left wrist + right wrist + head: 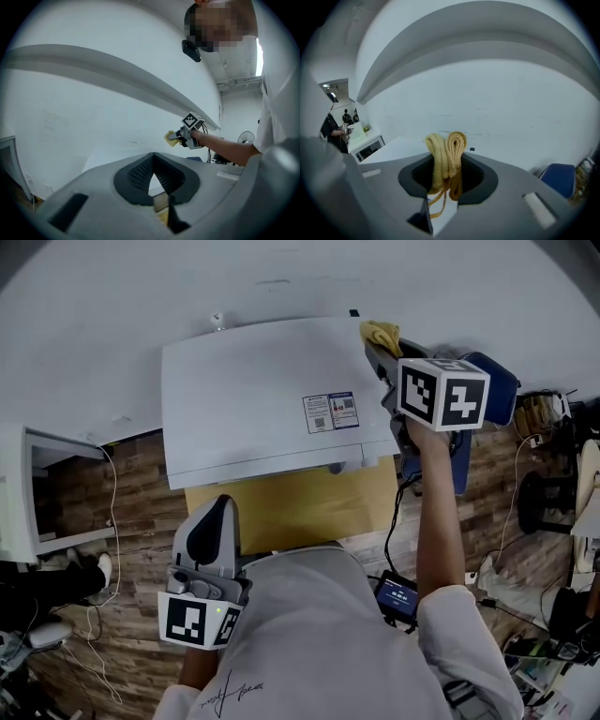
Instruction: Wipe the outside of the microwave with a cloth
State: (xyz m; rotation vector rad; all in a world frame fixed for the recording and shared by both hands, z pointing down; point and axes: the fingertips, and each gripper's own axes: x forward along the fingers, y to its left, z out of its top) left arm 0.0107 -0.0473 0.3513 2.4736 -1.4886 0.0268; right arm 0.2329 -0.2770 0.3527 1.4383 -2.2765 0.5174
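The white microwave [262,399] stands against the wall, and I see it from above. My right gripper [377,345] is shut on a folded yellow cloth [382,333] at the microwave's far right corner. In the right gripper view the cloth [447,152] sticks up between the jaws, with the microwave top [393,147] below and to the left. My left gripper [220,504] hangs low near my body, in front of the microwave, shut with nothing in it. The left gripper view shows its jaws [153,155] meeting at the tips, and the right gripper [187,133] far off.
A tan table top [291,507] carries the microwave. A blue chair [487,381] stands at the right behind my right arm. A white cabinet [28,493] is at the left. Cables, a small screen device [398,594] and a fan [544,493] lie on the wooden floor.
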